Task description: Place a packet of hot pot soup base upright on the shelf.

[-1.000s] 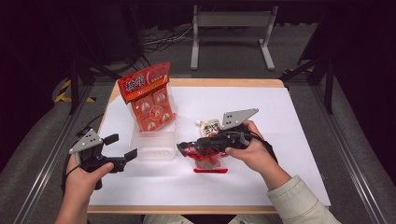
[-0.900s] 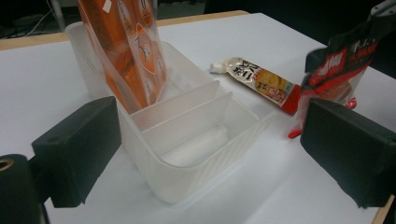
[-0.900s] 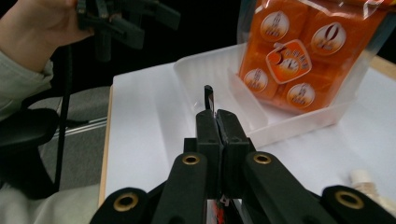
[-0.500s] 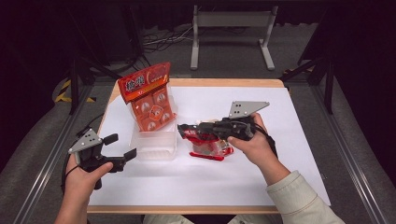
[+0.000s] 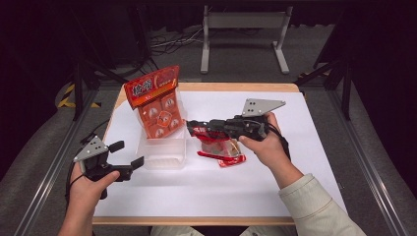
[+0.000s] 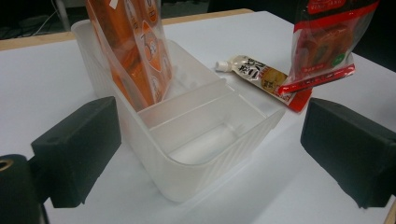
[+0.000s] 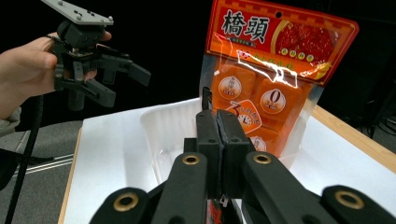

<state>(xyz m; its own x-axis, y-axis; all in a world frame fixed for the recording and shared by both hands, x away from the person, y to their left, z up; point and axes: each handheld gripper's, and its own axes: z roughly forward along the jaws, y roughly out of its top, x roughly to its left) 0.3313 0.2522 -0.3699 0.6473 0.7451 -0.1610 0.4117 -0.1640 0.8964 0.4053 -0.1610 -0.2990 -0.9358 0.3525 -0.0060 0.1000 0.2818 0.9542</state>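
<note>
While your right gripper (image 5: 193,129) fingers clench the red pouch (image 5: 216,142) above mid-tabletop (image 5: 295,162), your left gripper (image 5: 129,155) fingers stay released near the left edge.

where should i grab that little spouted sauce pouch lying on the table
Take the sauce pouch across its flat body, just behind the spout, coming straight down from above. It lies flat on the table, so only a top approach gets jaws on both long edges. Its far end seems tucked under the red bag hanging from the right gripper, so the spout end is the freer one.
</note>
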